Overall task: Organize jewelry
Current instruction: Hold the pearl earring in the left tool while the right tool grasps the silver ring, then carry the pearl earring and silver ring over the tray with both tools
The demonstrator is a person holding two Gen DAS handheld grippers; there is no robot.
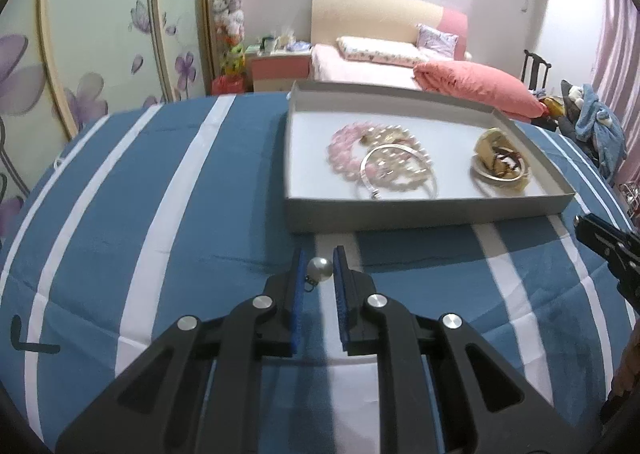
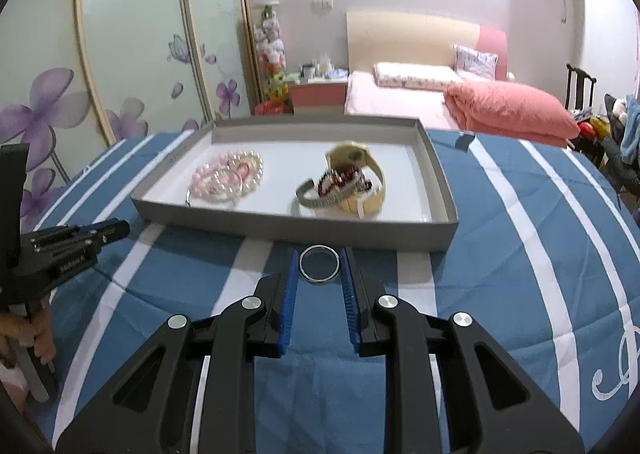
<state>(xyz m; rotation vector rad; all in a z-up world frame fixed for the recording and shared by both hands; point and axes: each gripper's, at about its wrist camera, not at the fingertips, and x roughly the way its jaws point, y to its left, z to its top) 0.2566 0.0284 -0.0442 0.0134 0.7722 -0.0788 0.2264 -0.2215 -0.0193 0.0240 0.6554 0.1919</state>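
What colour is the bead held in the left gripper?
Pearly white bead, clearest in the left wrist view.

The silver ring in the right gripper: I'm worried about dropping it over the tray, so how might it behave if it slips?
The silver ring looks rigid, smooth and round, so the right gripper probably has little bite. Dropped on edge, it would likely roll across the tray floor.
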